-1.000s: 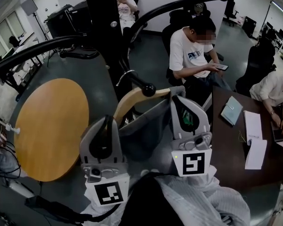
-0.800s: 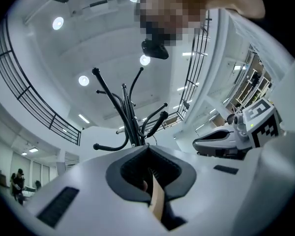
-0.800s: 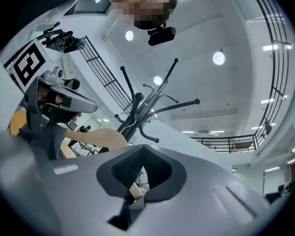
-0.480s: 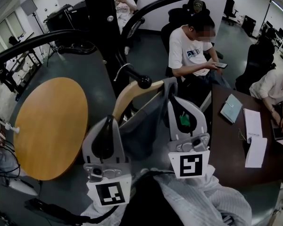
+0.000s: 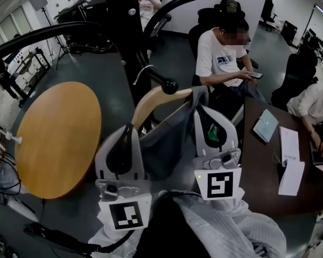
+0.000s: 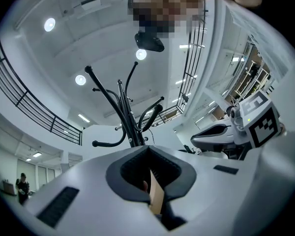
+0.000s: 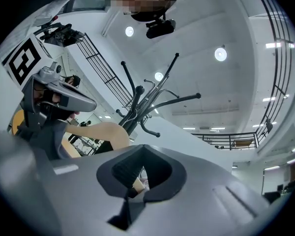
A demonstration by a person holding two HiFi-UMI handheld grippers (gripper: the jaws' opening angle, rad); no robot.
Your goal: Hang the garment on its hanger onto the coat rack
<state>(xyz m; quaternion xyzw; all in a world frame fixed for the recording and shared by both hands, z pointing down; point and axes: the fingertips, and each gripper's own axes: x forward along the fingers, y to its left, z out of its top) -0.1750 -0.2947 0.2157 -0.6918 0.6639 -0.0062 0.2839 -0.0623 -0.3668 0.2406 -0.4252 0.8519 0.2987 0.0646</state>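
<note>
A black coat rack [image 5: 124, 36] rises ahead, with a short arm ending in a ball knob [image 5: 169, 85]. Just below the knob is a curved wooden hanger [image 5: 156, 98], its metal hook [image 5: 142, 71] beside that arm. A grey garment [image 5: 167, 144] hangs from the hanger between my grippers. My left gripper [image 5: 128, 130] is shut on the hanger's left end, seen as a wooden strip [image 6: 156, 198] between its pads. My right gripper [image 5: 202, 109] is shut on the hanger's right end [image 7: 136, 182]. The rack's arms [image 7: 142, 102] spread overhead in the right gripper view.
A round wooden table [image 5: 54, 133] stands to the left of the rack. A dark table [image 5: 269, 171] with papers and a booklet is at the right. Several people sit behind and to the right [image 5: 220, 52], with office chairs around them.
Both grippers keep their hold on the hanger just under the knobbed arm. The view has drifted slightly, so the rack and hook sit a little higher in the picture.
</note>
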